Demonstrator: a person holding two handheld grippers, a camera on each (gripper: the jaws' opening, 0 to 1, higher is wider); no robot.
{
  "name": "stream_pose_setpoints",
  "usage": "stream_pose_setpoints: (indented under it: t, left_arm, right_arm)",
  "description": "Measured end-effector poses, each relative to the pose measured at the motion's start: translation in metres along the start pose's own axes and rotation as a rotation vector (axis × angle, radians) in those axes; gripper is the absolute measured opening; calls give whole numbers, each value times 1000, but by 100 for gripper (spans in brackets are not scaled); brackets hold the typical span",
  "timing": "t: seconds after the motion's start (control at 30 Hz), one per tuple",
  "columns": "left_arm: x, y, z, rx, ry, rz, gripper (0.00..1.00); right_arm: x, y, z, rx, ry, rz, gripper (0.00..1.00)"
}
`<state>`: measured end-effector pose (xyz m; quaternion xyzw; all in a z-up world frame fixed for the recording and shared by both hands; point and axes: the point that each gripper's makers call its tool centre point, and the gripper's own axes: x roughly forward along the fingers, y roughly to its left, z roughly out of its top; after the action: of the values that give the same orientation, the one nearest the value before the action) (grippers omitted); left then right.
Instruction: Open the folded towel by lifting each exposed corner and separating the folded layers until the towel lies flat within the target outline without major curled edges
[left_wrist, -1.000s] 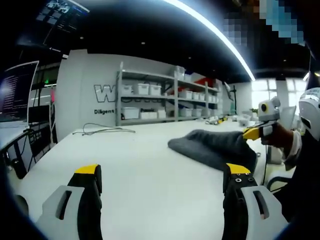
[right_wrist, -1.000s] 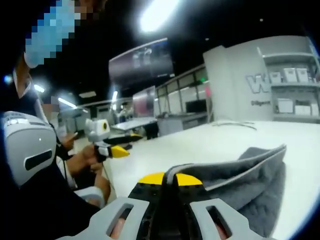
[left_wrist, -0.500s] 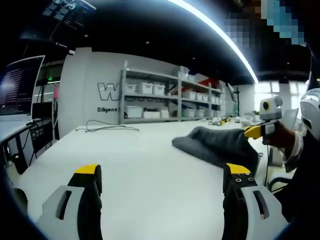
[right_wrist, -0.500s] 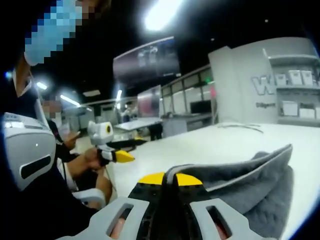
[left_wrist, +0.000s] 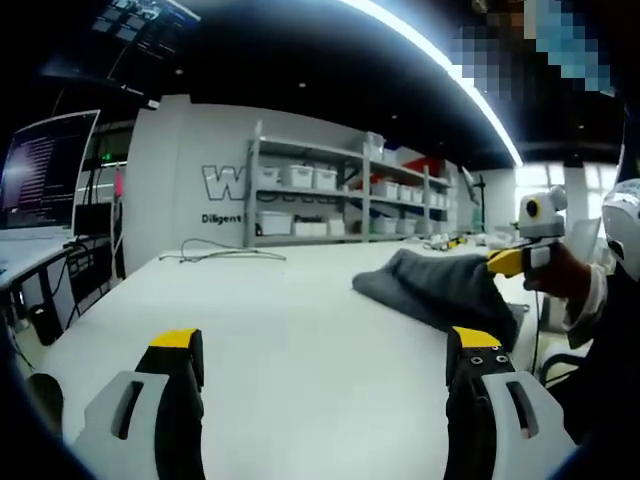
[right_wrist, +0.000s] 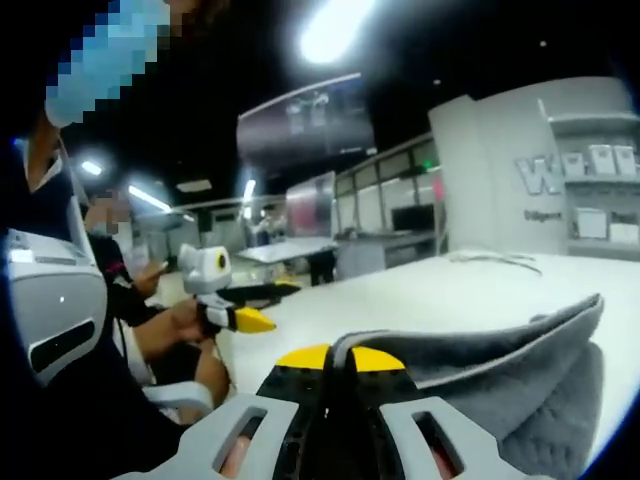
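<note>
Left gripper (left_wrist: 323, 350): yellow-tipped jaws spread wide apart over the bare white table (left_wrist: 280, 330), holding nothing. Right gripper (right_wrist: 327, 356): jaws pressed together on the hemmed edge of the dark grey terry towel (right_wrist: 500, 370), lifting it off the table. In the left gripper view, the towel (left_wrist: 430, 285) lies bunched at far right.

The grey terry towel (right_wrist: 510, 375) runs off the right edge of the right gripper view, so its far end is cut away. In the left gripper view its underside is hidden against the white table (left_wrist: 300, 340). The dark wall lettering (left_wrist: 222, 183) is partly hidden behind the metal shelving rack (left_wrist: 340, 200), and the smaller line under it is too small to read.
</note>
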<state>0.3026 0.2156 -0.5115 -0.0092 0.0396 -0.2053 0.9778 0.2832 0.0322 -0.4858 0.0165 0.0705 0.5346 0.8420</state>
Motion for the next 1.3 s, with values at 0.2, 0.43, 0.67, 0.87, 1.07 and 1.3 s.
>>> stream_pose_setpoints:
  t: [0.2,0.43,0.67,0.87,1.07,1.3]
  left_arm:
    - [-1,-4,3,8,1,-18,100]
    - [-4,-14,13,34,-3,-38,100]
    - [-7,-8,10,51,8,-26,100]
    - [-16,2,10,65,5,-1,100]
    - [-24,13,10,57,3,32,100]
    - [-26,17,8,51,5,51,100]
  right_arm:
    - [7,5,6,-10,-13,17,2]
    - [20,13,8,-36,-12,48,2]
    - [35,20,6,-51,2,78,2]
    - [44,26,3,-62,15,92,2]
    - [53,36,-6,-92,46,120,2]
    - [62,39,-15,-95,68,143,2]
